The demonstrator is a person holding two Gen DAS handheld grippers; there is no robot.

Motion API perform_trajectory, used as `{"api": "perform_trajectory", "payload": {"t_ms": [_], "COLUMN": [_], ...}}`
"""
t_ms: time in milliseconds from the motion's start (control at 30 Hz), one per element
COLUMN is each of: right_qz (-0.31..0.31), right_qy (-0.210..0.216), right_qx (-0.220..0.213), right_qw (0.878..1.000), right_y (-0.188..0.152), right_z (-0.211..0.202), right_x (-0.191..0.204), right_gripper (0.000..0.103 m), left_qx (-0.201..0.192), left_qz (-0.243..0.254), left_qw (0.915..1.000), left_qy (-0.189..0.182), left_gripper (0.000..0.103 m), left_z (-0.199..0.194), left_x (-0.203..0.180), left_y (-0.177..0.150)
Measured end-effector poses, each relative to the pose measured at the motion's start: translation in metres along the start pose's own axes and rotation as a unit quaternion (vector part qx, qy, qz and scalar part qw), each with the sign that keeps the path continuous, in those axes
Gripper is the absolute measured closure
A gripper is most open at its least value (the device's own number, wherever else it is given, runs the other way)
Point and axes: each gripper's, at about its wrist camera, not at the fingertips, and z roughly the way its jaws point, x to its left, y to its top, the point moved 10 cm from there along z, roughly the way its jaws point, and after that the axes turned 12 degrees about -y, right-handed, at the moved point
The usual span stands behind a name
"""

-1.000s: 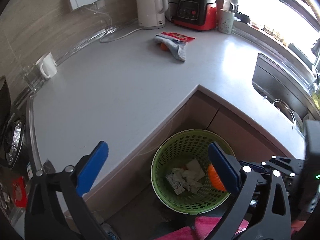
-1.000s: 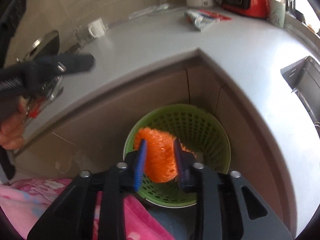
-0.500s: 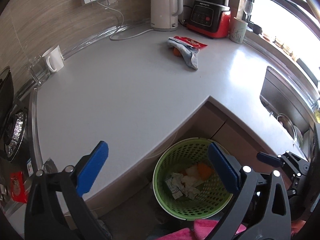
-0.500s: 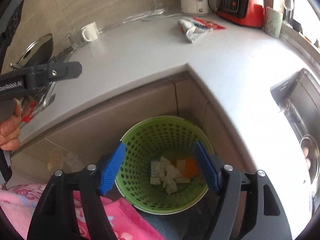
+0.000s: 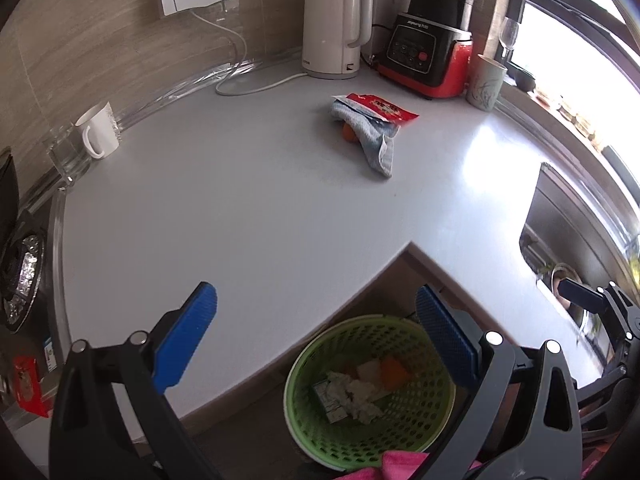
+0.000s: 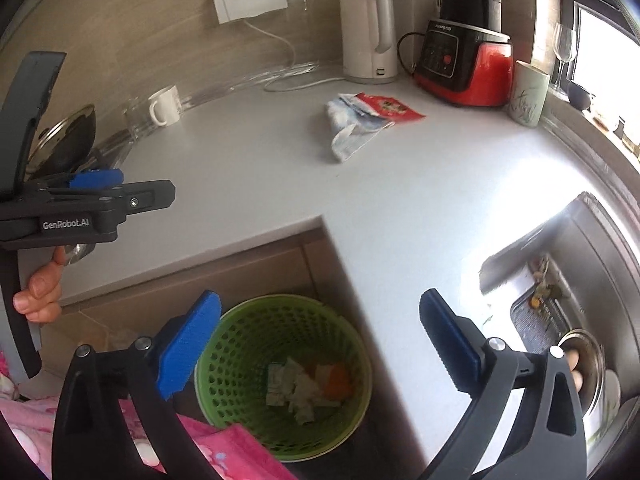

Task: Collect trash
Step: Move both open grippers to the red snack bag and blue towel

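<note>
A green basket stands on the floor in the counter's inner corner. In it lie crumpled paper scraps and an orange fuzzy piece. My right gripper hovers above the basket, its jaws opening wide with nothing between them. My left gripper is open and empty over the counter edge beside the basket. Far back on the counter lie a red wrapper and a grey cloth, with an orange bit under the cloth.
A white kettle, a red blender base and a pale cup line the back wall. A white mug stands at the left, near a stove burner. The sink is at the right. Pink fabric is below.
The right gripper let go of the orange fuzzy piece, which now lies in the basket, and its jaws spread wide. Both grippers rose, so more of the counter shows.
</note>
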Motion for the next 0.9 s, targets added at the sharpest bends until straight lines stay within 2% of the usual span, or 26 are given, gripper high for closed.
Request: {"api": "perform_trajectory", "payload": {"t_ms": [133, 433, 667, 900], "right_qz": [0.002, -0.008, -0.020, -0.031], "right_qy": [0.002, 0.015, 0.027, 0.041], "right_qx": [0.001, -0.004, -0.016, -0.023], "right_qw": [1.000, 1.000, 0.999, 0.998], "right_y": [0.010, 0.042, 0.078, 0.113], "right_z": [0.008, 0.032, 0.058, 0.092], "right_x": [-0.016, -0.059, -0.090, -0.114], "right_gripper": [0.003, 0.003, 0.003, 0.002], "left_qx": [-0.005, -0.020, -0.014, 0.003], "left_qz": [-0.015, -0.026, -0.032, -0.063], "left_qw": [0.9999, 0.9993, 0.9989, 0.9970], "left_qy": [-0.003, 0.015, 0.033, 0.045], "left_gripper": [0.008, 0.008, 0.008, 0.008], "left_z": [0.020, 0.065, 0.107, 0.151], "left_x": [-0.009, -0.027, -0.036, -0.029], "left_y": [0.022, 0.069, 0.096, 0.117]}}
